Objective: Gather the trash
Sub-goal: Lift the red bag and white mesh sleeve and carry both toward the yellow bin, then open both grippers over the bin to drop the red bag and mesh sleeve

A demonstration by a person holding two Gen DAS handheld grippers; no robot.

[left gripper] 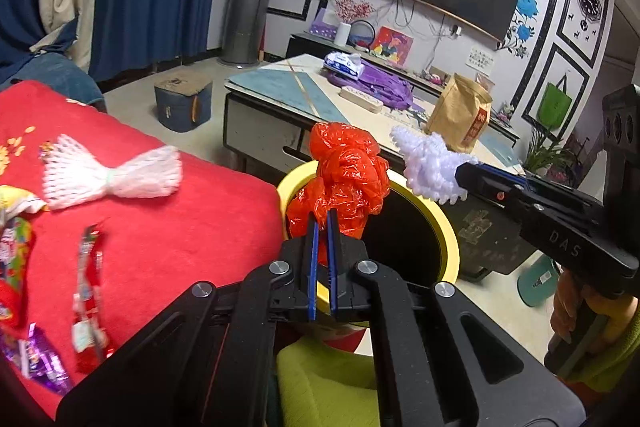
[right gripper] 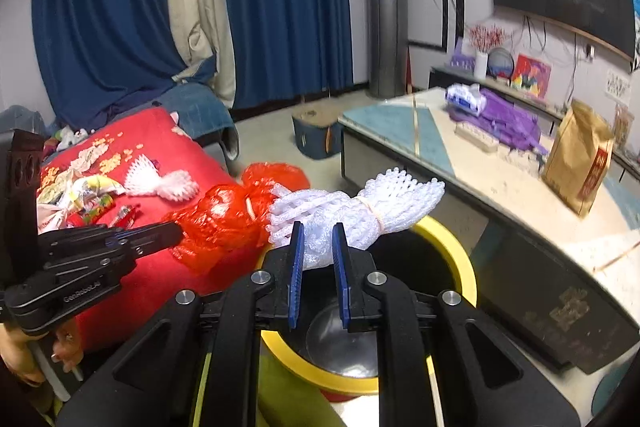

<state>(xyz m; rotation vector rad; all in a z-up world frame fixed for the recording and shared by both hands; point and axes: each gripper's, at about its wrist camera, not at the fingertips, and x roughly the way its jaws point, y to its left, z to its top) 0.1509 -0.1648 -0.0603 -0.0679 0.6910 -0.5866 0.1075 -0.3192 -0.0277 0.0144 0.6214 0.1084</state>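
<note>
Left tongs [left gripper: 323,217]: jaws drawn together, clamped on one crumpled red plastic bag [left gripper: 344,179], which is held above the near rim of the yellow-rimmed bin [left gripper: 448,227]. Right tongs [right gripper: 318,227]: jaws only slightly apart, clamped on one white foam net sleeve [right gripper: 360,205] tied at its middle; it hangs over the bin's black interior, its left end touching the red bag. One bin stands on the floor between the red blanket [left gripper: 160,227] and the tabletop [left gripper: 280,87]. On the blanket: a second white foam net sleeve [left gripper: 112,177], one red-and-white wrapper [left gripper: 88,291], one purple wrapper [left gripper: 44,359], and further coloured wrappers at the left edge, too cropped to count. On the tabletop: one brown paper bag [left gripper: 460,115], one purple bag [left gripper: 376,83], one tissue pack [left gripper: 344,63].
</note>
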